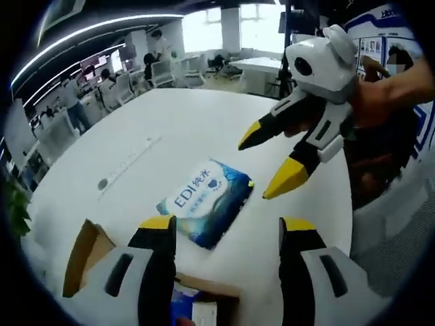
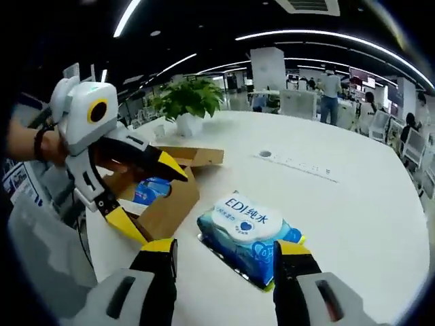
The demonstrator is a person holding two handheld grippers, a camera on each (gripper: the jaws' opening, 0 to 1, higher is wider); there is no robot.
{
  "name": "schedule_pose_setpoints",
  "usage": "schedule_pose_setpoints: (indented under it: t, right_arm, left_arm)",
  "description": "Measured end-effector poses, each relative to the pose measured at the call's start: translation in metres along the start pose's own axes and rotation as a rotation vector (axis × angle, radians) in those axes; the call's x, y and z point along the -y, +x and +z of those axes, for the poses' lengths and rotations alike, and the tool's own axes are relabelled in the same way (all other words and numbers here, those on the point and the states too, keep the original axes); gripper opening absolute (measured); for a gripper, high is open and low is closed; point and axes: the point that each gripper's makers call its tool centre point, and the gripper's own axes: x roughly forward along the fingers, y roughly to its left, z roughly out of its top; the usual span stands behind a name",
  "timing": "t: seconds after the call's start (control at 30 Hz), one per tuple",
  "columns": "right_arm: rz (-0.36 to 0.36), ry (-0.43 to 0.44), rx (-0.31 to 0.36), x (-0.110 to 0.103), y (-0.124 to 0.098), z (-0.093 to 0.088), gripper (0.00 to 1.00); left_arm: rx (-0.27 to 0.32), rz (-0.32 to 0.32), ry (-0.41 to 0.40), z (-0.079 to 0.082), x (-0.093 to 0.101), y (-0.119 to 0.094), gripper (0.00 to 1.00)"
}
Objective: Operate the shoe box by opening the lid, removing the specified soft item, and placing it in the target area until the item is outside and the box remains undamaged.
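Observation:
A blue and white wipes pack point(image 1: 207, 200) point(image 2: 248, 231) lies flat on the white table point(image 1: 190, 122) point(image 2: 353, 204), outside the box. The brown cardboard shoe box point(image 2: 166, 200) stands open beside it, its flap point(image 1: 85, 251) raised, with another blue packet point(image 2: 151, 190) inside. My left gripper point(image 1: 228, 227) point(image 2: 156, 204) is open, hovering over the box just short of the pack. My right gripper point(image 2: 226, 251) point(image 1: 262, 168) is open too, with its yellow tips on either side of the pack's near end and above it. Neither gripper holds anything.
A potted green plant point(image 2: 183, 102) stands behind the box. A long white strip point(image 1: 129, 159) point(image 2: 299, 166) and a round grommet point(image 1: 102, 183) point(image 2: 265, 154) sit in the tabletop. A person's hand point(image 1: 380, 95) holds the right gripper. Chairs, desks and people are farther back.

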Motion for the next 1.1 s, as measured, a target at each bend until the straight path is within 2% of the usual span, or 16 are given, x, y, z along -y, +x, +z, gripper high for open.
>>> schedule_pose_setpoints:
  t: [0.2,0.37,0.47,0.57,0.63,0.9,1.1]
  right_arm:
    - [0.006,0.054,0.052,-0.021,-0.005,0.002,0.56]
    - [0.014,0.086,0.082,-0.04,-0.01,0.001,0.57]
    - [0.012,0.096,0.092,-0.05,-0.012,-0.001,0.57]
    - [0.012,0.1,0.093,-0.061,-0.013,-0.004,0.58]
    - [0.024,0.093,0.089,-0.072,-0.014,-0.006,0.59]
    - [0.04,0.07,0.063,-0.104,-0.014,-0.018,0.6]
    - [0.029,0.105,0.069,-0.12,-0.016,-0.02,0.61]
  left_arm:
    - [0.021,0.03,-0.013,-0.003,0.002,-0.019,0.63]
    - [0.085,0.072,-0.116,-0.006,0.003,-0.039,0.64]
    - [0.108,0.091,-0.164,-0.018,0.006,-0.049,0.64]
    - [0.072,0.097,-0.147,-0.037,0.011,-0.055,0.65]
    - [0.075,0.105,-0.164,-0.044,0.014,-0.063,0.65]
    - [0.141,0.173,-0.29,-0.061,0.011,-0.09,0.66]
    - [0.134,0.199,-0.319,-0.08,0.008,-0.1,0.66]
